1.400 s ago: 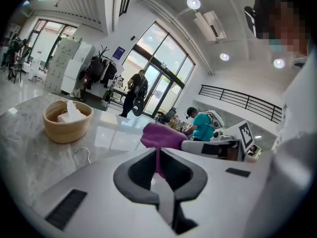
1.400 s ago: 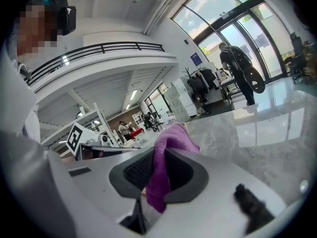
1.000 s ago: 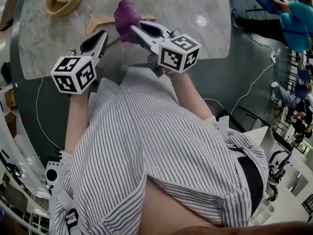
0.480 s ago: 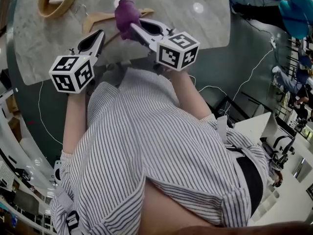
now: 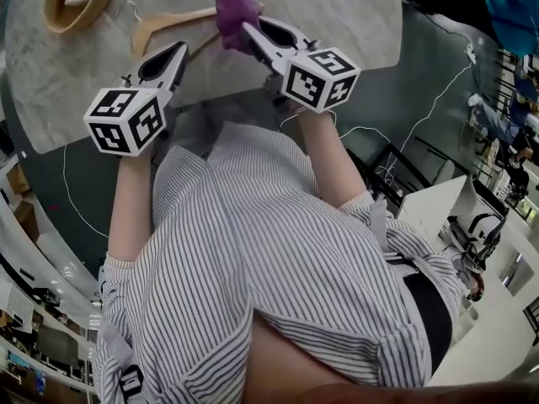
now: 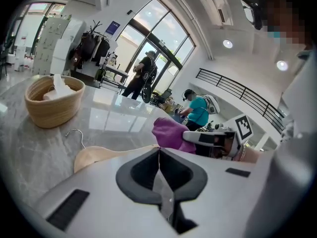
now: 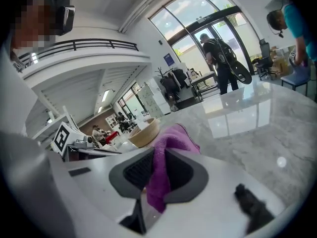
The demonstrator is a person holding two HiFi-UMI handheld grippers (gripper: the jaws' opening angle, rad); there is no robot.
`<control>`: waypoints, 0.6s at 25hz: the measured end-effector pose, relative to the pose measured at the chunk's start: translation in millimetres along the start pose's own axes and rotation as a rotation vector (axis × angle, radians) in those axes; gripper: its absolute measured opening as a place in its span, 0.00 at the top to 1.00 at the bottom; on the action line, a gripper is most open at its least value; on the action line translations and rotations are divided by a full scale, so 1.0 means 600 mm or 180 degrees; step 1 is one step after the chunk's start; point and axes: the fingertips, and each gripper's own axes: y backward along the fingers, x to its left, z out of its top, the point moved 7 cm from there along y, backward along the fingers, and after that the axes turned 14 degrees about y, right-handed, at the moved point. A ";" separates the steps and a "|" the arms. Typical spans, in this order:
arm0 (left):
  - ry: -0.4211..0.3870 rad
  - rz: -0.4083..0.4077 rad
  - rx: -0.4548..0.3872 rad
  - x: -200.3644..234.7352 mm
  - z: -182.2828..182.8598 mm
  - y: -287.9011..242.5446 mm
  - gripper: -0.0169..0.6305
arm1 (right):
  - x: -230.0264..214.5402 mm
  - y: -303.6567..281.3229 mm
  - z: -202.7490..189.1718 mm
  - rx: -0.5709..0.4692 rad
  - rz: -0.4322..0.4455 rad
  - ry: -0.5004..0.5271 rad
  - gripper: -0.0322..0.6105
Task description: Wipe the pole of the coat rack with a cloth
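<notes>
Marble table (image 5: 354, 23), near edge below left gripper (image 5: 175, 50) clenched empty, right gripper (image 5: 249, 29) clamping cloth (image 5: 235, 2).

Head view: from above the person, steeply down past a striped shirt (image 5: 253, 251) onto the marble table (image 5: 354, 32). Both gripper views ride low and close over that table, angled across each other. Shared: wicker basket (image 6: 52, 103) on it, purple cloth (image 6: 171, 133) just above it.

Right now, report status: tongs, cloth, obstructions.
Right tongs shut on purple cloth. Left tongs shut, empty. Coat rack pole not in view. Wooden hanger on table ahead.
</notes>
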 end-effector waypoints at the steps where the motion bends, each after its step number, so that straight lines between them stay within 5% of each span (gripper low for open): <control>1: 0.0007 -0.0005 0.0013 0.003 0.001 -0.006 0.95 | -0.007 -0.001 -0.003 0.0017 -0.0045 0.0003 0.85; 15: 0.0258 -0.0133 0.0289 0.032 -0.038 -0.059 0.95 | -0.052 0.006 -0.053 0.0178 -0.0638 -0.0006 0.85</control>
